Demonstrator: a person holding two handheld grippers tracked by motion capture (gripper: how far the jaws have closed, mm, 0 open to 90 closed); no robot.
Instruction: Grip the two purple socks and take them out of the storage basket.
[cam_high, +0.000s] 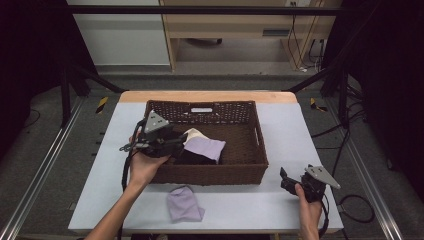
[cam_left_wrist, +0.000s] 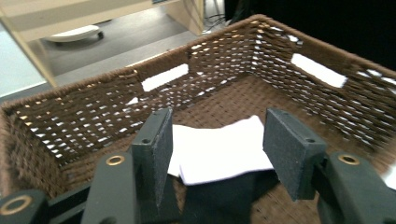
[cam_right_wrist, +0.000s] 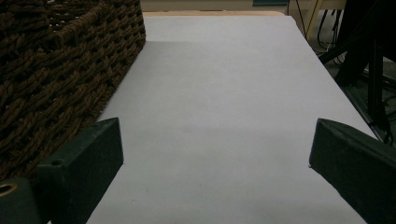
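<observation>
A brown wicker basket (cam_high: 210, 175) stands in the middle of the white table (cam_high: 280, 130). Inside it lie a lavender cloth (cam_high: 205, 148), a cream cloth (cam_high: 194, 134) and a dark cloth (cam_high: 192, 159). My left gripper (cam_high: 177, 145) hovers over the basket's left side, open. In the left gripper view its jaws (cam_left_wrist: 219, 140) stand apart with nothing between them, above the pale cloth (cam_left_wrist: 219, 154). Another lavender cloth (cam_high: 184, 204) lies crumpled on the table before the basket. My right gripper (cam_high: 286, 179) rests low at the basket's right front corner, open wide (cam_right_wrist: 215, 149) over bare table.
The basket wall (cam_right_wrist: 56, 70) rises close on the left of the right gripper view. The white table top (cam_right_wrist: 224, 93) stretches ahead to its far edge. Dark frame posts and cables stand off the table's right side (cam_high: 345, 100).
</observation>
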